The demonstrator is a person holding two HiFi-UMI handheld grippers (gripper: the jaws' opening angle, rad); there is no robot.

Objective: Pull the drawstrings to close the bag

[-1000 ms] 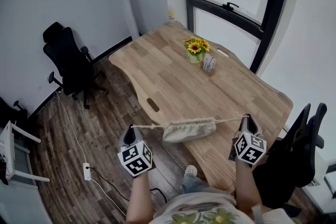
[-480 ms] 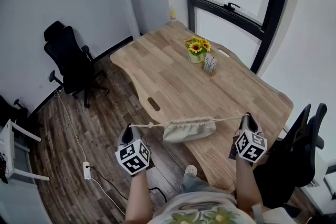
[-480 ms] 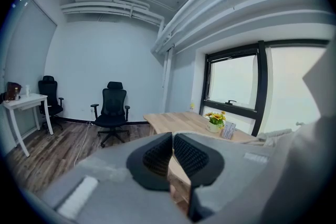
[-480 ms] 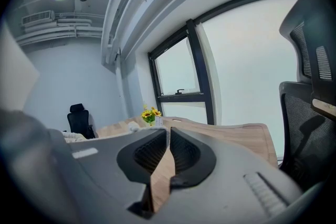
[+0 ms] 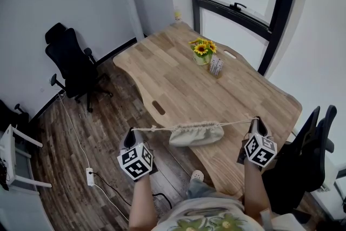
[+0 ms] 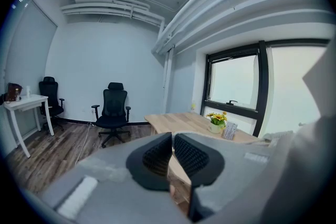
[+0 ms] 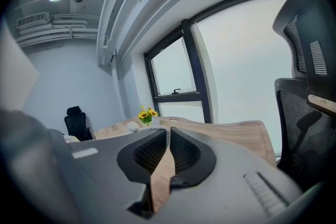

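- Wooden tabletop point(image 5: 184, 84): the big thing in the room. It runs from under the window toward the person, with dark wood floor point(image 5: 97, 132) on its left.
- Black office chair point(image 5: 73, 65): parked by the far wall, well away from everything else.
- Bag point(image 5: 195, 133): beige cloth, sitting right at the near-left edge of the tabletop, with its left end poking out past the edge over the floor. The mouth is bunched up tight along the top. Can't tell if its bottom rests on the wood or just hangs.
- Left claw point(image 5: 131, 134): out over the floor, left of the bag. It's closed, pinching the end of the left drawstring point(image 5: 154, 129).
- Right claw point(image 5: 256, 123): over the tabletop, right of the bag. It's closed too, clamped on the right drawstring point(image 5: 238, 123).
- Sunflower pot point(image 5: 201, 52): near the window end, with a small card stand point(image 5: 215, 66) just beside it. Both are well apart from the bag.
- Both drawstrings are thin pale cords running taut and nearly level from the bag's mouth to each claw. The left one has a small knot partway along.
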